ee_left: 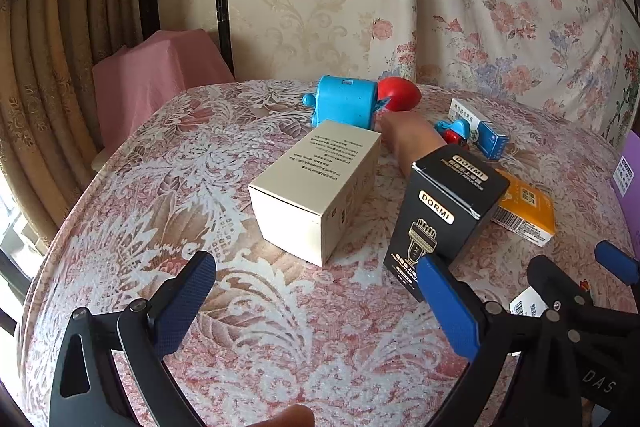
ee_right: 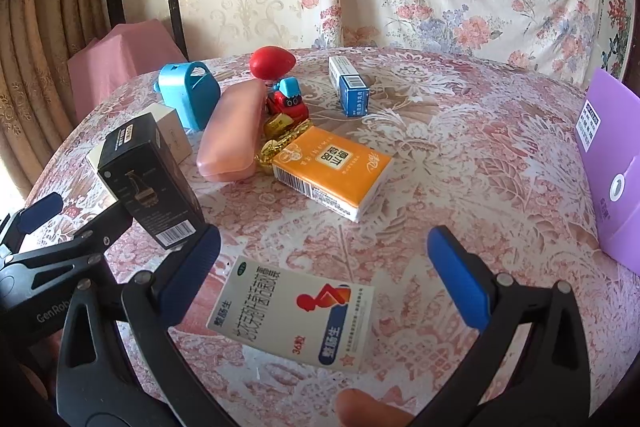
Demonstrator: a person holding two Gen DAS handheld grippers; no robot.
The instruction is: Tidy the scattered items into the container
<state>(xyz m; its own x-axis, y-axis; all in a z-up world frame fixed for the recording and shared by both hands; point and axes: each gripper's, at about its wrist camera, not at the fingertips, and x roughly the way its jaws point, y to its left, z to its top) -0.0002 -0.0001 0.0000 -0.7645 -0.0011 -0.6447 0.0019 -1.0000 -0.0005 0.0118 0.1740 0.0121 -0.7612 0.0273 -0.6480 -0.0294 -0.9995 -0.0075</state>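
Observation:
My left gripper is open and empty, low over the table, with a cream box lying just ahead and an upright black DORMI box by its right finger. My right gripper is open, with a flat white medicine box lying between its fingers. An orange box, a pink case, a red toy car, gold trinkets, a blue-and-white box, a blue toy container and a red egg shape lie further back.
A purple container stands at the table's right edge. The round table has a floral lace cloth. A pink-draped chair and curtains stand behind left; a floral sheet hangs behind.

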